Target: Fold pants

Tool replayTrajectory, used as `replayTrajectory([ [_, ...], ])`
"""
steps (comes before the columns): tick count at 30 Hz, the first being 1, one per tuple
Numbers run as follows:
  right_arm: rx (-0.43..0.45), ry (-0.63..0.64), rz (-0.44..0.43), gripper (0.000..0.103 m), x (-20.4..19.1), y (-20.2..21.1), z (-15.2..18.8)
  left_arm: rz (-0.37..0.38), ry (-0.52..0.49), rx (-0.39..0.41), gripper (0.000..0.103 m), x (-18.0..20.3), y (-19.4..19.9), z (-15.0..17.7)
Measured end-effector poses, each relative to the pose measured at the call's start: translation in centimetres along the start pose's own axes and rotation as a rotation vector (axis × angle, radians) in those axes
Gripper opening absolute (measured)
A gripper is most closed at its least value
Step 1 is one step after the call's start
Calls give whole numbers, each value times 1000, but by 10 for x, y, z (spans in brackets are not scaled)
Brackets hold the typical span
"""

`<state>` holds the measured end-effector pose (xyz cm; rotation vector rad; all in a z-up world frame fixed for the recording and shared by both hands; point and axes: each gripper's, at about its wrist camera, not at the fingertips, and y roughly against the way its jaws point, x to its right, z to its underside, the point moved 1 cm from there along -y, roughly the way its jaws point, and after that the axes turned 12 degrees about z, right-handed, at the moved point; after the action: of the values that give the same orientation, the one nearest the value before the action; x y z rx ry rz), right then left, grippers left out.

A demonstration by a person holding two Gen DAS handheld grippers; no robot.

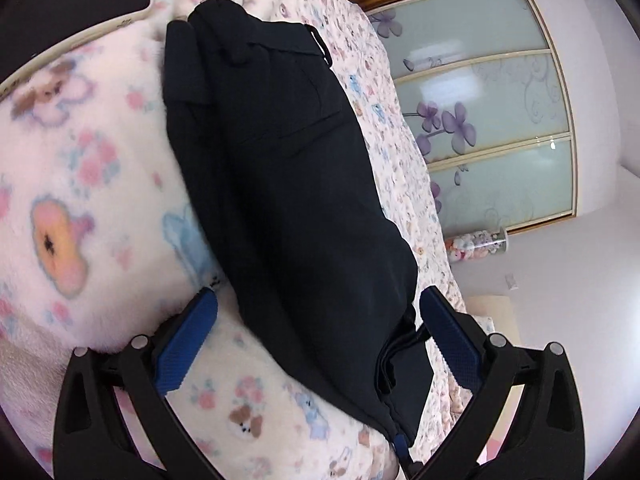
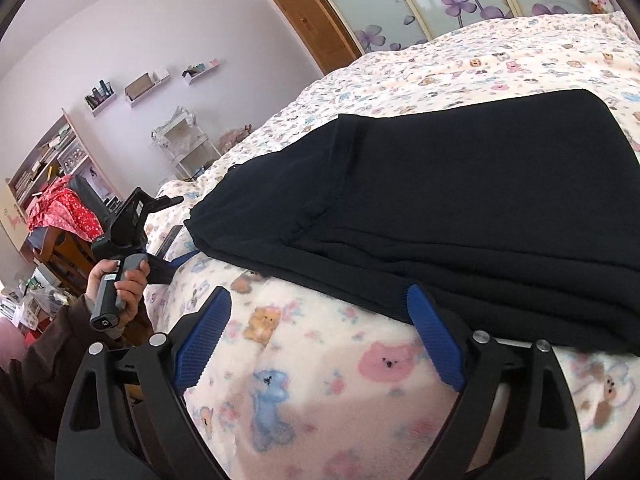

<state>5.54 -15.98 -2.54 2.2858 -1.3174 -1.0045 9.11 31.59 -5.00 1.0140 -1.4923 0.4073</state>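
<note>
Lying on a fluffy white fleece blanket with pink and blue bear prints point(image 1: 80, 208), the dark navy woven pants point(image 1: 280, 184) are already folded into a long, thick bundle of several layers. The blanket covers a bed with a white quilt printed with small animals point(image 1: 404, 184).

In the left wrist view, the left gripper point(image 1: 319, 308) has its blue ribbed fingers point(image 1: 188, 344) spread wide on both sides of the near end of the bundle. They do not press the cloth, so the grip is released. The right gripper point(image 2: 320, 312) also stands wide apart at the near edge of the pants. One finger lies just beside the hem, and nothing is pinched.

I judge the cloth as soft, limp and rather light. It will sag and the layers may slide apart if only the top one is taken. A better hold is on the thick stacked edge near the fingers, or at the firmer waistband with its belt loop point(image 1: 320, 42) at the far end, with all layers caught together. The fleece is grippy, so lifting should go better than dragging.

For room, the left side is open blanket. The bed edge is close on the right in the left wrist view, and beyond it stands a wardrobe with frosted sliding doors and purple flowers point(image 1: 500, 100).
</note>
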Motion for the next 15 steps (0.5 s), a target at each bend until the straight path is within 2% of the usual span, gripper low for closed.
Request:
replayTrajectory([
  [3, 0, -2, -5, 93, -1, 0, 0, 11, 17, 10, 101, 4, -7, -10],
  [6, -2, -3, -8, 94, -1, -1, 0, 91, 11, 16, 101, 13, -11, -17],
  [9, -3, -6, -10, 95, -1, -2, 1, 177, -60, 13, 101, 22, -10, -17],
  [12, -4, -6, -10, 95, -1, -2, 1, 165, -27, 1, 101, 4, -19, -20],
  [15, -2, -11, -13, 95, -2, -2, 1, 182, 9, 21, 101, -4, -18, -26],
])
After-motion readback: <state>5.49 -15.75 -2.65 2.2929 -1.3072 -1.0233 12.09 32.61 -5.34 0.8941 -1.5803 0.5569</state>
